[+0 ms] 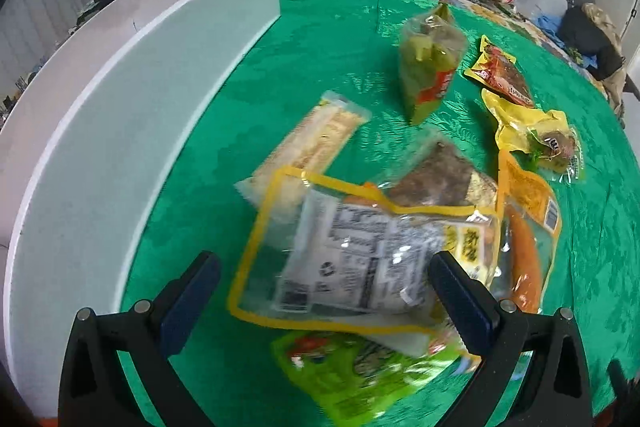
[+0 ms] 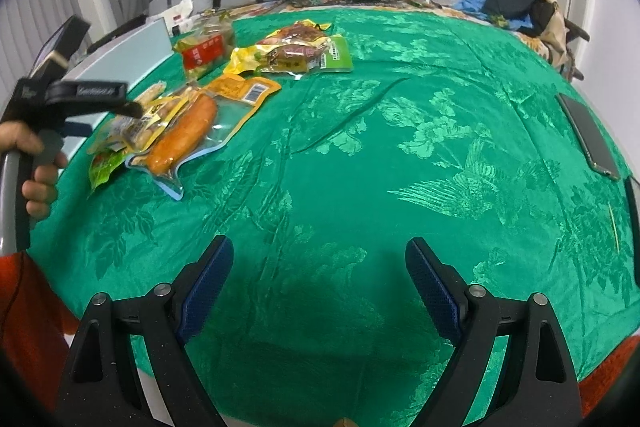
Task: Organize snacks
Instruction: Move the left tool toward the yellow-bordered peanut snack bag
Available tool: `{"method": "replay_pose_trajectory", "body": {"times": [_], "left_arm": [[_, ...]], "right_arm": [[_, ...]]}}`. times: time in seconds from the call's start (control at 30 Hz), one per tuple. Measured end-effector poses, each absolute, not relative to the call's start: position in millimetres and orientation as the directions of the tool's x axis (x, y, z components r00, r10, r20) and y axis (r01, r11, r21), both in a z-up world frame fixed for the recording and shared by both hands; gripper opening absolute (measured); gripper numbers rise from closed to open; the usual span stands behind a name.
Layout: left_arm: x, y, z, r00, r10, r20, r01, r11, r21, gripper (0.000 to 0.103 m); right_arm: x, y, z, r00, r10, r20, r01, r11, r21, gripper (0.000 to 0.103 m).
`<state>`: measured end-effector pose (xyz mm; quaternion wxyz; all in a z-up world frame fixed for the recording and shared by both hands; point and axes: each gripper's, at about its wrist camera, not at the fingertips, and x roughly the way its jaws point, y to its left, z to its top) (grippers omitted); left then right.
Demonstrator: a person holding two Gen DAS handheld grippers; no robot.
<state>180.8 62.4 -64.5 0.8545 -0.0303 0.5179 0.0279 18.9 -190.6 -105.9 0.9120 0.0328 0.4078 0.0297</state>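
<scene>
Several snack packets lie on a green cloth. My left gripper (image 1: 324,287) is open, its fingers on either side of a clear yellow-edged packet (image 1: 352,251) that lies on the pile. Under it are a green packet (image 1: 360,371), a pale cracker pack (image 1: 308,147) and an orange sausage pack (image 1: 524,227). Farther off are a green pickle bag (image 1: 428,67) and yellow packs (image 1: 532,131). My right gripper (image 2: 320,287) is open and empty over bare cloth. In its view the left gripper (image 2: 100,99) hovers over the pile beside the sausage pack (image 2: 188,131).
A white box wall (image 1: 132,131) stands along the left of the pile. A dark phone (image 2: 588,135) lies near the cloth's right edge. A sofa with cushions, clothes and bags (image 2: 516,3) runs along the back.
</scene>
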Motion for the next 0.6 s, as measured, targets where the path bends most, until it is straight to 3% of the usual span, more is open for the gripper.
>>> {"method": "replay_pose_trajectory", "body": {"times": [0.6], "left_arm": [[137,77,-67,0.442,-0.077,-0.894,0.035,0.997,-0.068,0.103]], "right_arm": [[18,-201,-103,0.675,0.086,-0.733,-0.002,0.993,0.115,0.090]]}}
